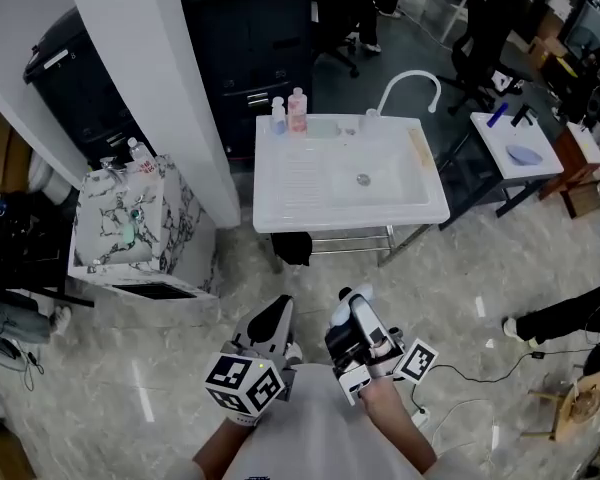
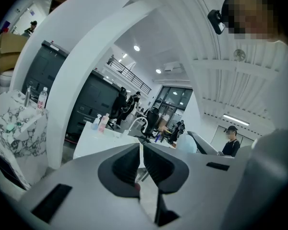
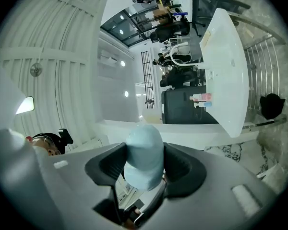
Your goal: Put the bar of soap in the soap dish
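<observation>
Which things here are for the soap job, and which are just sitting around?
For the job:
- blue bar of soap, pinched in the right hand-held gripper
- pale tray on the sink ledge, probably the soap dish

Just lying about:
- two bottles on the sink
- marble cabinet
- small white table
- left hand-held gripper, shut and empty

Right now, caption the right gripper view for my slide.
Right gripper clamps the pale blue bar of soap, with the white sink beyond.
</observation>
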